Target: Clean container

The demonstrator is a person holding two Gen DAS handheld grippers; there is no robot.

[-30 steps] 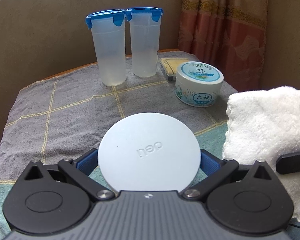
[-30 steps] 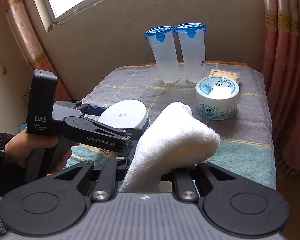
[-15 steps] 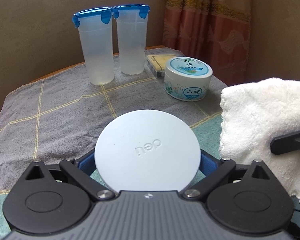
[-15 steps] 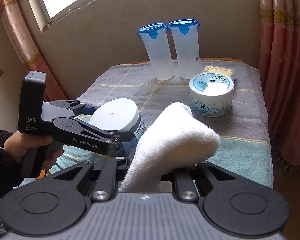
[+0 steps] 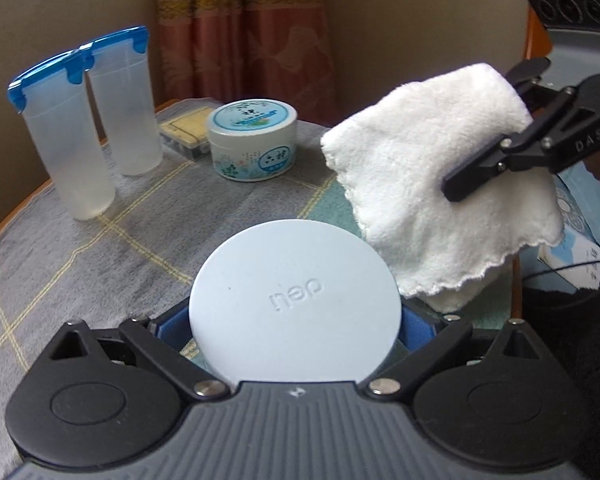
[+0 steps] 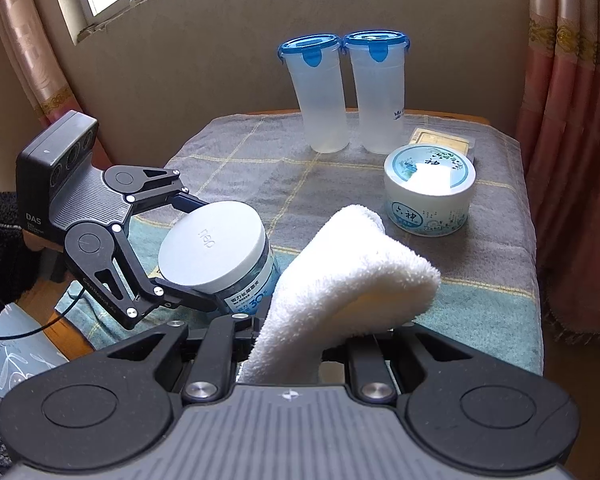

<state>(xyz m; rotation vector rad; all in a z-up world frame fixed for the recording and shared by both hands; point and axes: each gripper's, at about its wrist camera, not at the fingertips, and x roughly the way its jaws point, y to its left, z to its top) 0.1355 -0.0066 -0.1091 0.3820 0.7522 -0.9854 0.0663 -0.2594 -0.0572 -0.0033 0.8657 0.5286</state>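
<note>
- The right gripper [image 6: 288, 344] is pinched tight on a folded white towel [image 6: 352, 276], which rises between its fingers and arches forward, hanging clear of the table
- In the left wrist view the same towel [image 5: 432, 184] hangs just off the right side of the container's lid, with one black finger of the right gripper [image 5: 476, 172] lying across it
- The left gripper [image 6: 192, 248] clasps a round container [image 6: 236, 276] at the near left corner of the table; its jaws closed in a little within the last second and now stand wide, one finger on each side of the body under the pale grey lid [image 5: 296, 304]
- The container is tilted, its lid facing up and toward the right gripper; the lid bears raised letters and the clear body has a blue-and-white label
- A hand in a dark fuzzy sleeve [image 6: 0, 248] holds the left gripper's handle beyond the table's left edge
- The table carries a grey cloth [image 6: 340, 184] with thin yellow lines and a teal band along the near edge
- Toward the right edge, past the towel, sits a low round white tub [image 6: 428, 196] with a pale blue printed lid
- Just behind the tub lies a small flat box [image 6: 440, 140] with a yellowish top
- At the far edge stand two tall translucent tumblers [image 6: 348, 96] with blue clip lids, side by side and nearly touching
</note>
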